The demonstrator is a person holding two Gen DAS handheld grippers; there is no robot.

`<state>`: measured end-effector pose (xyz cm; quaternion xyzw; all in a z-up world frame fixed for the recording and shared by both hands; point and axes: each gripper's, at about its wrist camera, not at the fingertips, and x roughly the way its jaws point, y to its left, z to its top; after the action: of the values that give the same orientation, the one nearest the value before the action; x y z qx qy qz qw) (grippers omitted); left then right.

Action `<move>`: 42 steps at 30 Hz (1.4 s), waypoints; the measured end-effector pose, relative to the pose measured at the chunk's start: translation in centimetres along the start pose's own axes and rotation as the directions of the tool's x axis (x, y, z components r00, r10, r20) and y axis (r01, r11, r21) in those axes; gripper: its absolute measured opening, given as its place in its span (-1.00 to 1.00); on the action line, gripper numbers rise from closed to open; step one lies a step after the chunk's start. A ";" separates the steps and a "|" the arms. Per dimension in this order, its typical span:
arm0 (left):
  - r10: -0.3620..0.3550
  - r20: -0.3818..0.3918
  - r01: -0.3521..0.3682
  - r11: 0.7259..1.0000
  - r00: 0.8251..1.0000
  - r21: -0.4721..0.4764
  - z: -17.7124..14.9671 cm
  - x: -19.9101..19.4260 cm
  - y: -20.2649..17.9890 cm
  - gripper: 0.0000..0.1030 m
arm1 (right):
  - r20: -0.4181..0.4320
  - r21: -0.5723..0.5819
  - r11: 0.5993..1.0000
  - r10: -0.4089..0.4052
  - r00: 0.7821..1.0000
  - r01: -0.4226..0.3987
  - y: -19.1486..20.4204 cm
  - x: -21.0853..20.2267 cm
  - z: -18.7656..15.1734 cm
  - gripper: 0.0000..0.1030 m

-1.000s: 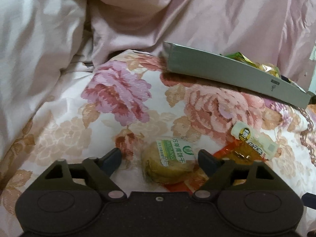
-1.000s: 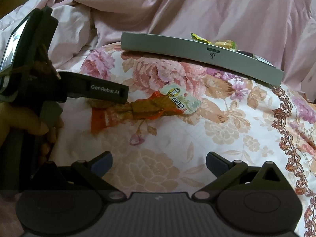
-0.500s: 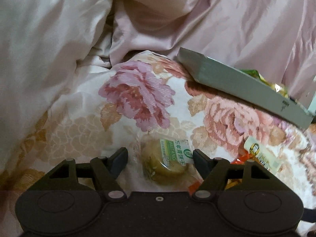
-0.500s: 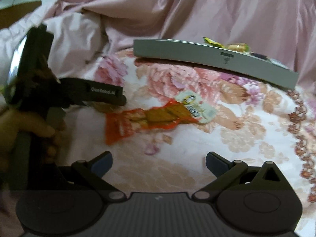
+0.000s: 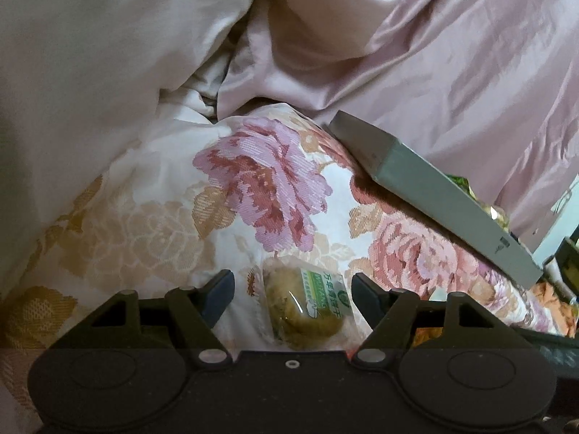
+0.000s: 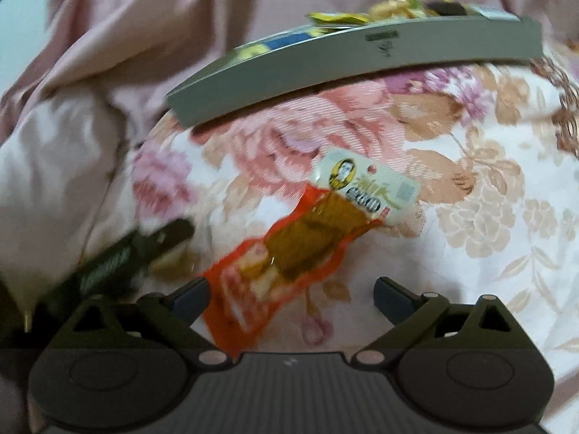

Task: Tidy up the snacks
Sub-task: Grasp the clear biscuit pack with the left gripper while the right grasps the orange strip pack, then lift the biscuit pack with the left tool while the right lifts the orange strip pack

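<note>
You've closed both grippers in since a second ago. Left gripper [image 5: 291, 291], fingers wide, straddles the biscuit packet [image 5: 307, 305]; right gripper [image 6: 291, 294], fingers wide, faces the orange packet [image 6: 289, 249], long axis diagonal.

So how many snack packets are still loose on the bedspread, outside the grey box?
2: a green-label cake between the left tongs, and an orange packet before the right tongs. More may be hidden.

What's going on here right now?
Snacks are being sorted into a grey box on a floral bedspread. The left gripper is open around a wrapped biscuit, not yet closed. The right gripper is open, nearing an orange snack packet lying flat.
</note>
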<state>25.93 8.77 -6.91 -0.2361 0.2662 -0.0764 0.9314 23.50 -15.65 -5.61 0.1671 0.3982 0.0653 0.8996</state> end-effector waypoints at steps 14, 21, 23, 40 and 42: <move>0.030 0.019 -0.030 0.999 0.999 -0.032 0.0 -0.4 0.5 0.10 | 0.079 -0.198 0.965 -0.160 0.984 0.173 2.6 3.4 0.2 0.52; -0.021 -0.029 0.023 0.998 0.999 0.059 -0.3 -0.3 -1.0 -0.08 | 0.104 -0.289 0.954 -0.053 0.993 0.082 -0.4 0.8 -1.0 0.00; -0.033 -0.042 0.038 0.994 0.999 0.104 -0.5 -0.5 -1.8 -0.08 | 0.099 -0.310 0.948 -0.045 0.994 0.073 -1.2 0.0 -0.9 -0.05; 0.010 -0.106 0.043 0.873 0.994 0.486 -4.9 -5.0 -9.8 -0.08 | 0.228 -0.815 0.524 -0.101 0.968 0.247 0.5 -8.0 -8.9 -0.16; 0.008 -0.107 0.046 0.872 0.994 0.486 -5.1 -5.1 -10.0 -0.10 | 0.215 -0.801 0.555 -0.084 0.973 0.225 0.6 -8.3 -9.2 -0.16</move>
<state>18.74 -0.70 -3.54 0.0084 0.2849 -0.1627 0.9446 11.14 -14.90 -5.36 -0.3000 0.2659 0.1502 0.9037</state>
